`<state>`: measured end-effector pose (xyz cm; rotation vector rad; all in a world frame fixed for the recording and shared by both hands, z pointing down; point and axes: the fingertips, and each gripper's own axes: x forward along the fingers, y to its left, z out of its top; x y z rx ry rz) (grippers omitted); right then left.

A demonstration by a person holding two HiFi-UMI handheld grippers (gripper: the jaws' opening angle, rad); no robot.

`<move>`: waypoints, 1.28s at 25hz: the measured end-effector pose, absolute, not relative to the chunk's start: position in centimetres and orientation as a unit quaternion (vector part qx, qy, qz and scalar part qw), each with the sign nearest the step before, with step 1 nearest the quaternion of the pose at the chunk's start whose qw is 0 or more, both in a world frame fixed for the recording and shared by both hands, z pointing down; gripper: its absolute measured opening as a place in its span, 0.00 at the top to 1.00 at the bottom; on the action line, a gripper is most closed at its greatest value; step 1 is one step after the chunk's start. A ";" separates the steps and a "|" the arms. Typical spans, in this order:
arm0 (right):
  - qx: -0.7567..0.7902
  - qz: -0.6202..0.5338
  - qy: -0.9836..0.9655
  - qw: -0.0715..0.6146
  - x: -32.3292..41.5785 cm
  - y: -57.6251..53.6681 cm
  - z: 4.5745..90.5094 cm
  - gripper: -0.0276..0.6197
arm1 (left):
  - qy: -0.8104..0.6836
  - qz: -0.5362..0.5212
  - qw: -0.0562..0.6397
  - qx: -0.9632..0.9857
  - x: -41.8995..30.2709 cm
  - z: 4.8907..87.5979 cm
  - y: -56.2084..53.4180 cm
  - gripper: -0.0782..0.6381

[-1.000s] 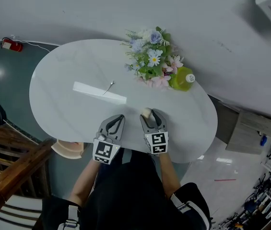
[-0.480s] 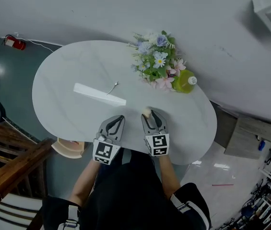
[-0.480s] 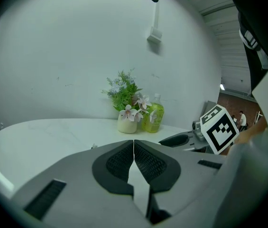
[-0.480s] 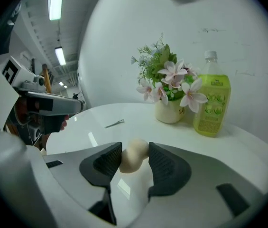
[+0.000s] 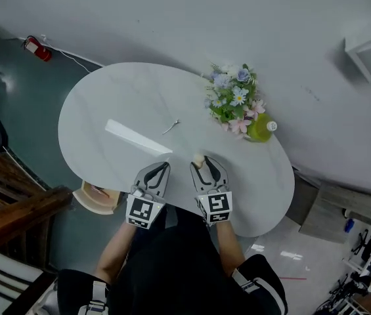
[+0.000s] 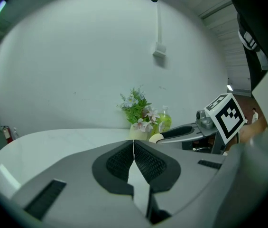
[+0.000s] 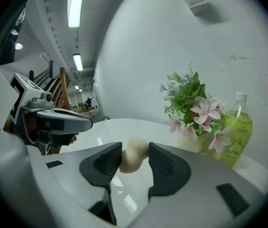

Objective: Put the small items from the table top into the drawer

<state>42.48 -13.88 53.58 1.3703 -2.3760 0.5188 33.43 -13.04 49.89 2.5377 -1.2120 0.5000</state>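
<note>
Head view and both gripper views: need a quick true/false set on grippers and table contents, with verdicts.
1. The right gripper grips a cream item. True; its jaws have just been closing on it.
2. The left gripper has its jaws wide apart. False: they are together, with nothing between them.
3. A green bottle stands beside the flowers. True.
4. The small metal piece lies on the floor. False: it lies on the table.
</note>
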 end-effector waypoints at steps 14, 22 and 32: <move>0.361 0.146 -0.902 0.186 30.5 -11.0 50.1 0.65 | -0.543 0.148 0.138 0.815 21.3 46.3 -9.0 0.86; 0.267 0.122 -0.935 0.200 22.0 -8.2 49.6 0.66 | -0.622 0.131 0.150 0.757 13.4 46.3 -4.6 0.86; 0.155 0.097 -0.961 0.210 11.5 -2.8 48.8 0.66 | -0.705 0.110 0.165 0.681 4.3 46.2 2.5 0.86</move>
